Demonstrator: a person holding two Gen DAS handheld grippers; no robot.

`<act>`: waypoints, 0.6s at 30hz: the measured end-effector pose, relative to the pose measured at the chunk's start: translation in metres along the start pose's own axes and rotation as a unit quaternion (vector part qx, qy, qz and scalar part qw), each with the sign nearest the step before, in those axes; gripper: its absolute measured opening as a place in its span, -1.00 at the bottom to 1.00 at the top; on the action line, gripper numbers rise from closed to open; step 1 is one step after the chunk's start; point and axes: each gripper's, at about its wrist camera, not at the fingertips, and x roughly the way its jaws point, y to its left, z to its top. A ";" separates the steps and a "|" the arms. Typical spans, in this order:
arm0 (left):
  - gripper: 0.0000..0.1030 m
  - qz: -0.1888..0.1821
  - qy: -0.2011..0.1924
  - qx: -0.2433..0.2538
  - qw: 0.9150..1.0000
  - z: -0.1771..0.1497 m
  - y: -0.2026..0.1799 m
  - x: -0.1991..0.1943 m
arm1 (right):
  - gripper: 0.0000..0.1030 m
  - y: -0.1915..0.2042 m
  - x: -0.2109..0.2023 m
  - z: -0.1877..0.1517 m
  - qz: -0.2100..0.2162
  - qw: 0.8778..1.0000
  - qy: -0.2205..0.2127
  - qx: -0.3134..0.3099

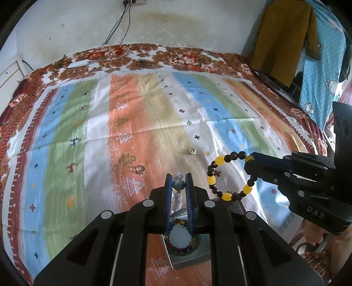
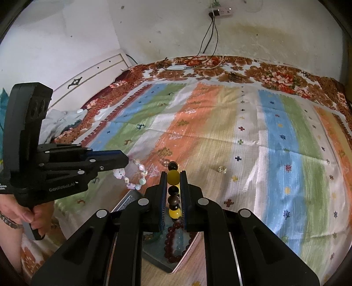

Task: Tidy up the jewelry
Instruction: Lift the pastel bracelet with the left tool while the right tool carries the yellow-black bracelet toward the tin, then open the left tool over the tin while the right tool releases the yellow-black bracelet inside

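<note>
A bed [image 1: 154, 114] fills both views, spread with a striped cloth of blue, green, orange and cream bands over a floral sheet [image 1: 180, 57] that shows along the far edge at twelve o'clock. Behind it stands a stained white wall [image 2: 154, 28] with a power strip [image 2: 220, 11] and dark cables hanging down. In the left wrist view a mustard garment [image 1: 283, 39] hangs at one o'clock beside a blue dotted fabric [image 1: 319, 72]. A grey tray [image 2: 167, 261] sits on the cloth at six o'clock under both tools, holding a dark red bead bracelet [image 2: 173, 239] and, in the left view, a multicoloured bead bracelet [image 1: 182, 239]. The right claw [image 1: 249, 164], entering the left view from three o'clock, is pinched shut on a yellow and dark bead bracelet [image 1: 222, 176] that hangs as an open ring clear of the cloth. The left claw [image 2: 126, 161], held by a hand [image 2: 28, 217] at eight o'clock in the right view, is pressed together on a pale pastel bead bracelet [image 2: 136, 176] dangling below its tips. Two small clear beads lie loose on the cloth: one [image 1: 140, 169] at ten o'clock of the left claw, the other [image 1: 192, 151] near the centre.
</note>
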 end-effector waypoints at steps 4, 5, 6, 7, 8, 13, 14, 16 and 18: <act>-0.78 -0.004 -0.005 0.002 1.000 -0.004 -0.003 -0.005 | -0.76 0.003 -0.004 -0.007 0.002 1.000 0.003 0.000; -0.78 -0.005 -0.006 0.002 1.000 -0.005 -0.004 -0.007 | -0.76 0.003 -0.006 -0.009 0.001 1.000 0.003 0.000; -0.78 -0.005 -0.006 0.002 1.000 -0.007 -0.005 -0.007 | -0.76 0.004 -0.006 -0.010 0.001 1.000 0.004 -0.001; -0.78 -0.006 -0.006 0.003 1.000 -0.009 -0.006 -0.008 | -0.76 0.004 -0.006 -0.011 0.002 1.000 0.004 -0.001; -0.78 -0.006 -0.005 0.004 1.000 -0.010 -0.007 -0.008 | -0.76 0.004 -0.008 -0.014 0.002 1.000 0.005 0.000; -0.78 -0.011 -0.003 0.010 1.000 -0.017 -0.015 -0.010 | -0.76 0.007 -0.014 -0.028 0.006 1.000 0.011 0.001; -0.78 -0.012 -0.003 0.012 1.000 -0.018 -0.017 -0.010 | -0.76 0.009 -0.015 -0.031 0.007 1.000 0.012 0.000; -0.78 -0.012 -0.003 0.013 1.000 -0.021 -0.020 -0.011 | -0.76 0.011 -0.017 -0.034 0.009 1.000 0.013 -0.002; -0.78 -0.014 -0.003 0.013 1.000 -0.023 -0.022 -0.013 | -0.77 0.015 -0.019 -0.037 0.011 1.000 0.013 -0.005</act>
